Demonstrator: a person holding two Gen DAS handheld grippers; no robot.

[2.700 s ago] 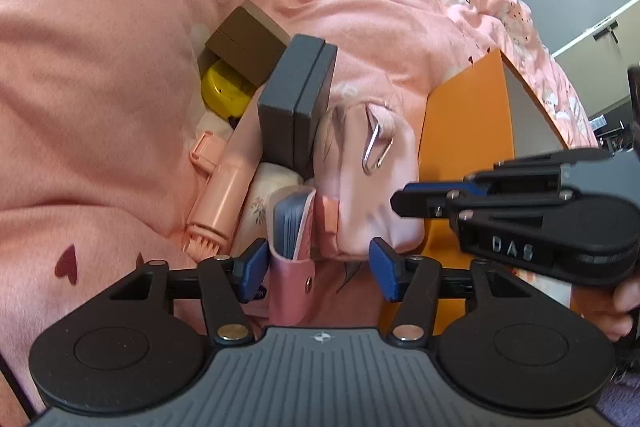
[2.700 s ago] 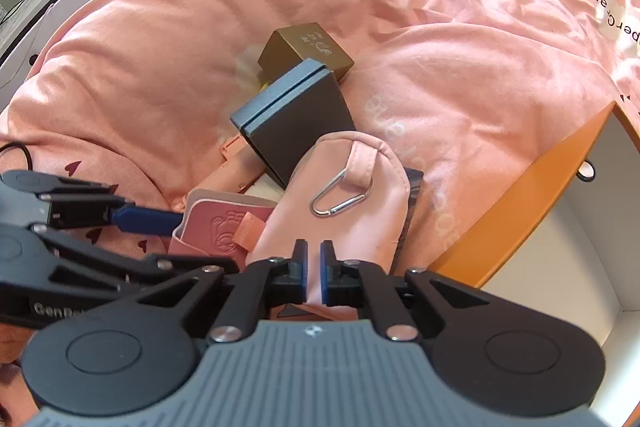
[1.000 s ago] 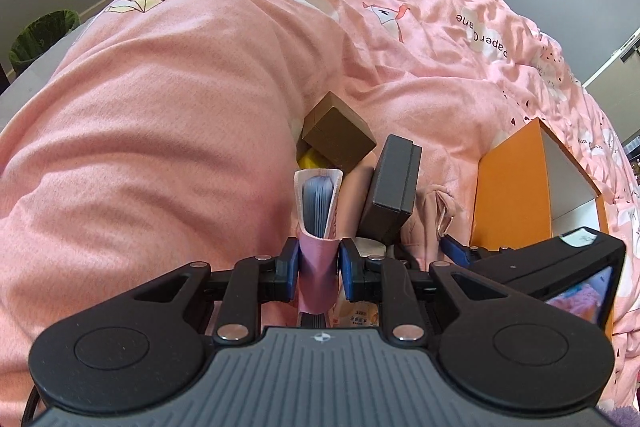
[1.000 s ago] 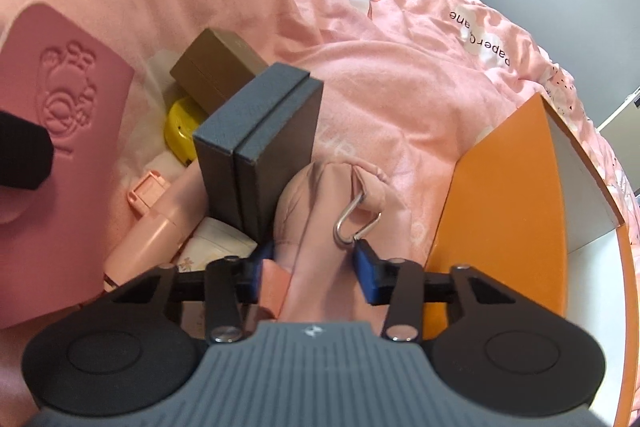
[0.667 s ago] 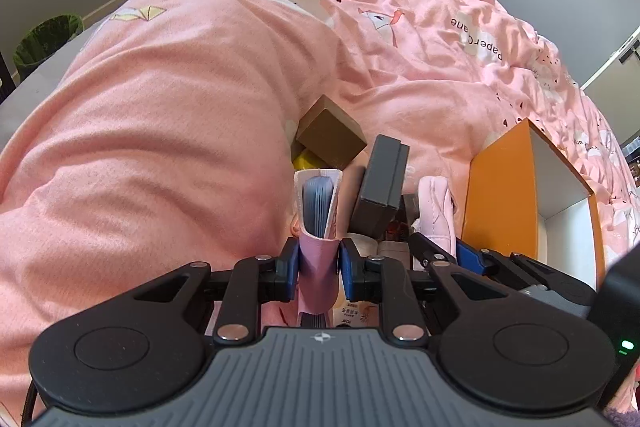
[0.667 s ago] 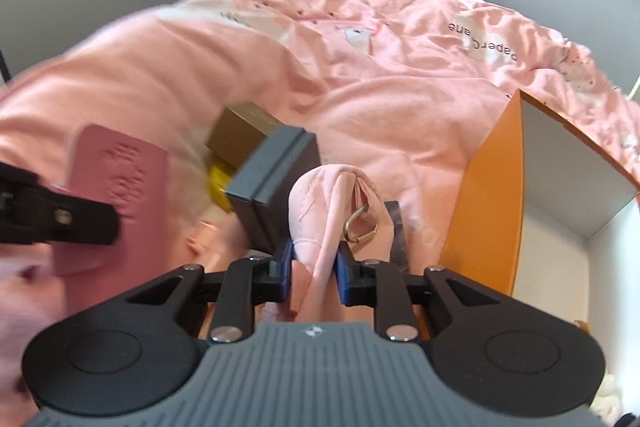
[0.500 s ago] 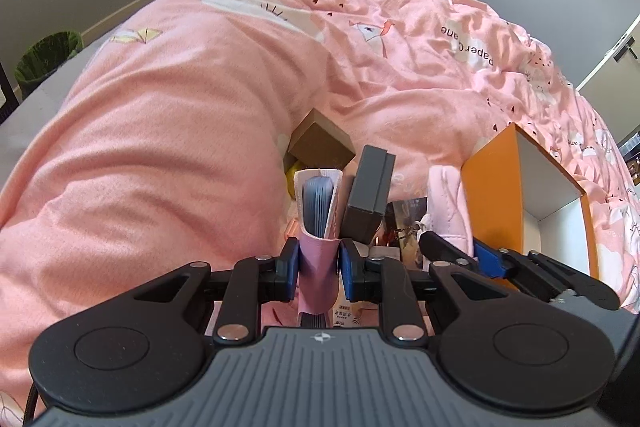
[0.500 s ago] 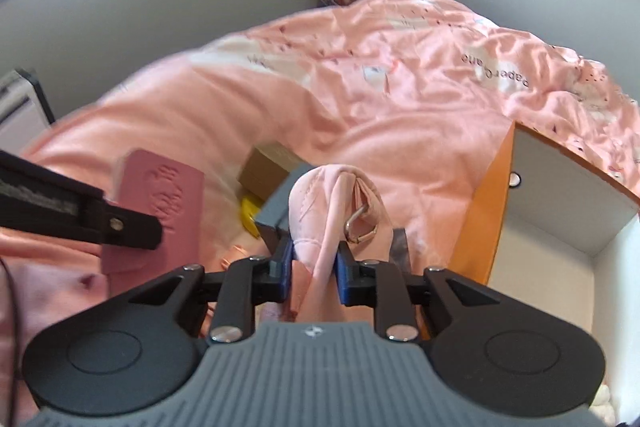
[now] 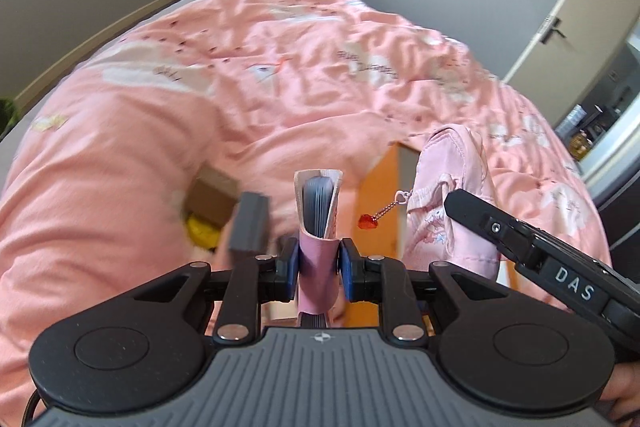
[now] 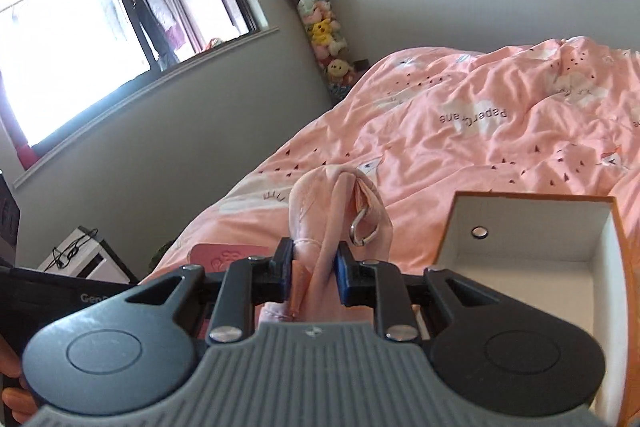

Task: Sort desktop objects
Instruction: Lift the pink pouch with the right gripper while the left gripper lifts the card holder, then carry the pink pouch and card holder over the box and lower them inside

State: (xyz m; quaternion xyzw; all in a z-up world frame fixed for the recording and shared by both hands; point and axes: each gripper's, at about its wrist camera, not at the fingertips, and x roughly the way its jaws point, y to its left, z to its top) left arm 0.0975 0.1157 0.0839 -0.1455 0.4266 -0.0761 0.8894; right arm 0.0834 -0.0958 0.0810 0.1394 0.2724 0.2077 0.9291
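Observation:
My left gripper [image 9: 319, 269] is shut on a pink card holder [image 9: 318, 215] full of grey cards and holds it upright above the bed. My right gripper [image 10: 312, 277] is shut on a pink fabric pouch [image 10: 334, 211] with a metal clip, lifted beside the orange box [image 10: 532, 251] with its white inside. In the left wrist view the pouch [image 9: 452, 203] hangs to the right, with a red charm [image 9: 368, 221] on a chain. The card holder [image 10: 224, 257] shows low in the right wrist view.
A dark grey box [image 9: 250, 225], a brown box [image 9: 212, 197] and a yellow object [image 9: 202, 231] lie on the pink duvet [image 9: 140, 155]. The orange box [image 9: 380, 187] stands behind the pouch. A window and a column of plush toys [image 10: 320, 23] lie beyond the bed.
Both grippers have risen with their objects. The right gripper closed on the pouch and lifted it off the pile, tilting up toward the wall. The left gripper closed on the card holder and lifted it.

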